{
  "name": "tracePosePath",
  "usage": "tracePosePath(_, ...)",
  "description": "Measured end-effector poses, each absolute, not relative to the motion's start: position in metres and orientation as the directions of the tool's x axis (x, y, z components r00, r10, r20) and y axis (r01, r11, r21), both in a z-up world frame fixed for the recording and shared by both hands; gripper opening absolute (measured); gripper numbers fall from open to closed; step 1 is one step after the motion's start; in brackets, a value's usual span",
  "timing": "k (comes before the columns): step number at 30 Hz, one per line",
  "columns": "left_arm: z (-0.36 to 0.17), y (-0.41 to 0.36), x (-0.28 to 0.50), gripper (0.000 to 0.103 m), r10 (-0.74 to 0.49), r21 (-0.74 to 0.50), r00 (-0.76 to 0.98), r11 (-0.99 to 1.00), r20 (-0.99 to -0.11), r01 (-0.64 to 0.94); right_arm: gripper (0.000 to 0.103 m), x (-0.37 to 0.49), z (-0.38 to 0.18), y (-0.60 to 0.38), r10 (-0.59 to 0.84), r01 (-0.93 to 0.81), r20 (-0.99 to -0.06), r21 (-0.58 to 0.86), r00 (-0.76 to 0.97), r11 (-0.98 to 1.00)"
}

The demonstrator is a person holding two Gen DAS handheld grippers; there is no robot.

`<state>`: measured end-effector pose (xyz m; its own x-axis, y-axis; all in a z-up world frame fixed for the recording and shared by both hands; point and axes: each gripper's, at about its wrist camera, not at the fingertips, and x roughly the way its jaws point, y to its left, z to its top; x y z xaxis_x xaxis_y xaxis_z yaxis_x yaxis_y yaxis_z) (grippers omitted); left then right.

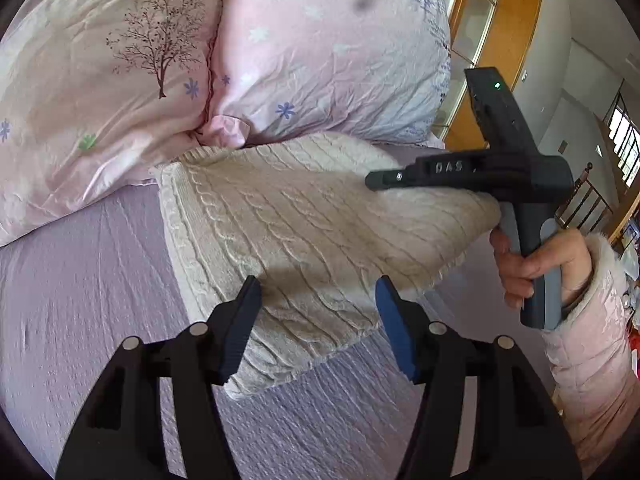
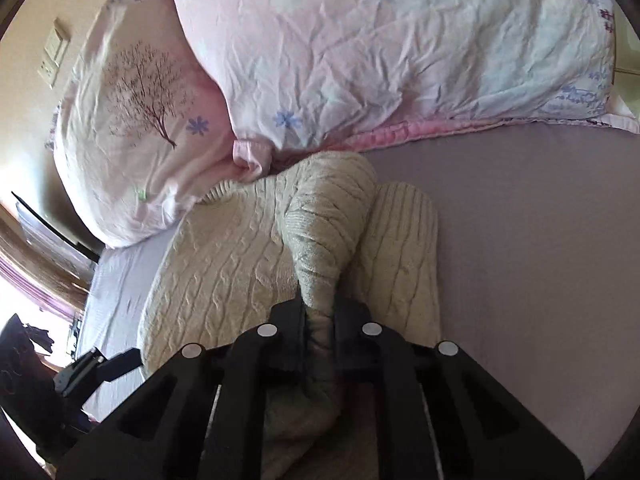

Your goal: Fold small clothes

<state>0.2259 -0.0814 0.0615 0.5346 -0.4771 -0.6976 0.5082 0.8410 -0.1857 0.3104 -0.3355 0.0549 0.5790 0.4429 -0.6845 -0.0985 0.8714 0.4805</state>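
A cream cable-knit sweater [image 1: 288, 224] lies on the lilac bed sheet [image 1: 80, 300], its top end by the pillows. My left gripper [image 1: 318, 300] is open, its blue-padded fingers [image 1: 394, 320] spread just above the sweater's near edge, holding nothing. My right gripper [image 2: 318, 320] is shut on a bunched fold of the sweater [image 2: 320, 240] and lifts it off the rest of the garment [image 2: 224, 264]. In the left wrist view the right gripper's body [image 1: 500, 168] shows at the sweater's right edge, held by a hand [image 1: 536, 264].
Two pink floral pillows [image 1: 120, 80] [image 1: 332, 52] lie behind the sweater. The pillows [image 2: 360, 52] fill the top of the right wrist view. A wooden cabinet [image 1: 496, 40] stands beyond the bed on the right. The lilac sheet [image 2: 520, 240] extends right of the sweater.
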Motion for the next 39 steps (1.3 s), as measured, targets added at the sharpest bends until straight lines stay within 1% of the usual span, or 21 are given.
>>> tracePosePath(2, 0.055, -0.088, 0.225, 0.060, -0.502, -0.213, 0.499, 0.823, -0.707, 0.526, 0.010, 0.305, 0.055, -0.358, 0.429, -0.042, -0.647, 0.524, 0.630, 0.851)
tracePosePath(4, 0.048, -0.098, 0.223, 0.060, -0.496, -0.210, 0.475, 0.819, -0.727, 0.534, 0.011, 0.308, 0.043, -0.371, 0.420, 0.012, -0.661, 0.544, 0.622, 0.839)
tracePosePath(5, 0.045, -0.103, 0.222, 0.061, -0.472, -0.184, 0.481, 0.828, -0.739, 0.529, 0.013, 0.311, 0.038, -0.370, 0.425, 0.011, -0.678, 0.538, 0.600, 0.843)
tracePosePath(6, 0.045, -0.105, 0.219, 0.061, -0.465, -0.171, 0.489, 0.830, -0.738, 0.531, 0.022, 0.311, 0.039, -0.370, 0.419, 0.009, -0.681, 0.530, 0.601, 0.848)
tracePosePath(8, 0.052, -0.096, 0.215, 0.060, -0.507, -0.217, 0.486, 0.817, -0.712, 0.535, 0.025, 0.300, 0.056, -0.377, 0.386, 0.029, -0.663, 0.523, 0.642, 0.852)
tracePosePath(11, 0.074, -0.062, 0.214, 0.061, -0.580, -0.326, 0.526, 0.803, -0.622, 0.500, 0.028, 0.270, 0.091, -0.384, 0.449, -0.085, -0.523, 0.578, 0.724, 0.811)
tracePosePath(13, 0.083, -0.043, 0.221, 0.063, -0.577, -0.364, 0.571, 0.815, -0.584, 0.452, 0.028, 0.258, 0.101, -0.372, 0.524, -0.193, -0.480, 0.581, 0.704, 0.791)
tracePosePath(15, 0.080, -0.027, 0.238, 0.066, -0.559, -0.420, 0.579, 0.829, -0.593, 0.370, 0.040, 0.260, 0.091, -0.352, 0.564, -0.240, -0.524, 0.561, 0.638, 0.792)
tracePosePath(18, 0.064, -0.015, 0.259, 0.066, -0.547, -0.480, 0.544, 0.833, -0.637, 0.276, 0.043, 0.278, 0.046, -0.330, 0.457, -0.156, -0.715, 0.448, 0.528, 0.880)
tracePosePath(20, 0.054, -0.008, 0.269, 0.066, -0.561, -0.521, 0.510, 0.820, -0.652, 0.236, 0.044, 0.271, 0.052, -0.340, 0.475, -0.150, -0.666, 0.485, 0.575, 0.862)
tracePosePath(22, 0.046, -0.001, 0.278, 0.071, -0.580, -0.559, 0.492, 0.802, -0.650, 0.208, 0.069, 0.265, 0.065, -0.364, 0.499, -0.103, -0.606, 0.567, 0.619, 0.817)
tracePosePath(23, 0.042, -0.002, 0.284, 0.072, -0.585, -0.570, 0.479, 0.798, -0.654, 0.196, 0.094, 0.265, 0.070, -0.373, 0.497, -0.096, -0.572, 0.588, 0.652, 0.803)
tracePosePath(24, 0.037, -0.004, 0.291, 0.072, -0.593, -0.581, 0.461, 0.792, -0.660, 0.187, 0.098, 0.266, 0.072, -0.380, 0.473, -0.076, -0.573, 0.581, 0.669, 0.810)
tracePosePath(26, 0.031, -0.011, 0.303, 0.074, -0.585, -0.571, 0.439, 0.801, -0.682, 0.180, 0.096, 0.282, 0.061, -0.385, 0.467, -0.023, -0.631, 0.580, 0.619, 0.814)
tracePosePath(28, 0.028, -0.017, 0.309, 0.077, -0.586, -0.571, 0.435, 0.800, -0.683, 0.182, 0.088, 0.297, 0.044, -0.386, 0.514, 0.002, -0.650, 0.621, 0.560, 0.784)
tracePosePath(29, 0.026, -0.020, 0.313, 0.078, -0.594, -0.579, 0.427, 0.795, -0.682, 0.180, 0.083, 0.302, 0.035, -0.389, 0.534, 0.013, -0.655, 0.638, 0.534, 0.770)
tracePosePath(30, 0.023, -0.022, 0.316, 0.078, -0.606, -0.593, 0.413, 0.786, -0.680, 0.176, 0.072, 0.308, 0.031, -0.387, 0.550, 0.025, -0.659, 0.652, 0.512, 0.758)
tracePosePath(34, 0.016, -0.032, 0.324, 0.080, -0.628, -0.598, 0.389, 0.773, -0.674, 0.212, 0.065, 0.317, 0.012, -0.387, 0.644, 0.000, -0.592, 0.737, 0.484, 0.676)
tracePosePath(36, 0.016, -0.033, 0.326, 0.081, -0.637, -0.604, 0.394, 0.766, -0.663, 0.222, 0.057, 0.315, 0.009, -0.390, 0.674, -0.015, -0.551, 0.769, 0.491, 0.640)
tracePosePath(37, 0.015, -0.033, 0.327, 0.080, -0.641, -0.611, 0.397, 0.761, -0.656, 0.218, 0.054, 0.314, 0.008, -0.389, 0.679, -0.027, -0.544, 0.770, 0.493, 0.637)
tracePosePath(39, 0.013, -0.034, 0.332, 0.062, -0.634, -0.610, 0.402, 0.766, -0.661, 0.203, 0.036, 0.314, 0.002, -0.383, 0.709, -0.034, -0.507, 0.802, 0.490, 0.597)
